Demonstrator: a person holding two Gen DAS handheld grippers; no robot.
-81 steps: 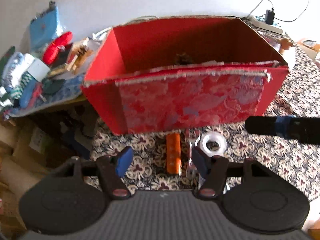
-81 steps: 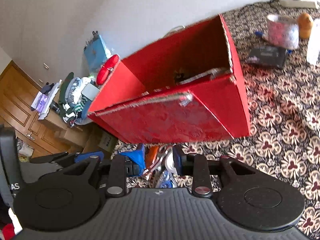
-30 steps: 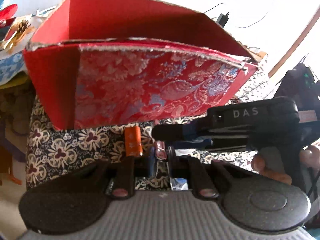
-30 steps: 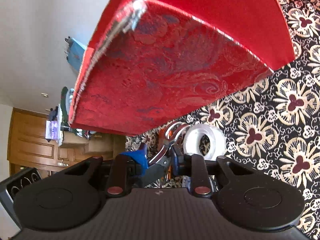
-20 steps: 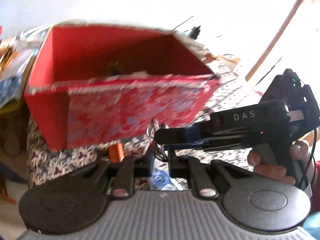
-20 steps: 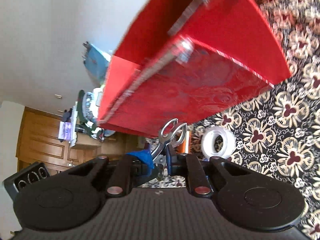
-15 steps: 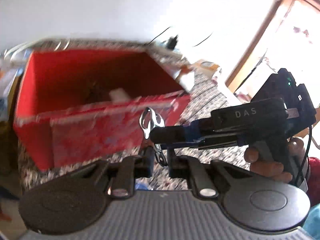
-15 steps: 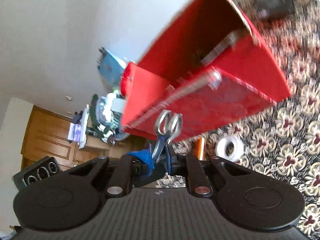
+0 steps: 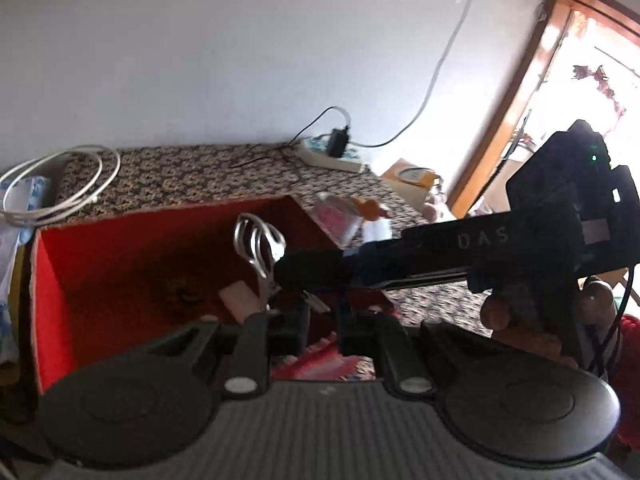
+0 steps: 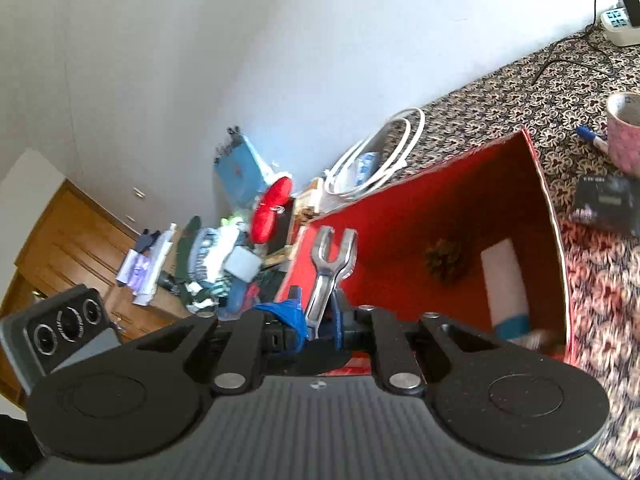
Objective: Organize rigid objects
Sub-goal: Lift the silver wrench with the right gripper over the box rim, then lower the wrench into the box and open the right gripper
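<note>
A metal tool with looped handles (image 9: 258, 240) hangs over the open red box (image 9: 80, 280). My right gripper (image 9: 288, 270) comes in from the right and is shut on the tool's shaft. The lower end runs down between the fingers of my left gripper (image 9: 320, 332), which is shut on it too. In the right wrist view the tool (image 10: 334, 252) sticks up from the blue pads of my right gripper (image 10: 320, 330), in front of the box (image 10: 440, 200). Inside the box lie a white block (image 10: 504, 284) and a brown spiky lump (image 10: 444, 264).
A hand (image 9: 520, 320) holds the right gripper's handle. The patterned cloth carries a power strip (image 9: 332, 152), a white cable coil (image 9: 60, 184), a pink cup (image 10: 624, 136) and a black packet (image 10: 604, 204). Cluttered items (image 10: 224, 256) are piled left of the box.
Both grippers have risen together with the metal tool, from the cloth in front of the box up to over its open top. The orange item and tape roll have dropped out of view.
</note>
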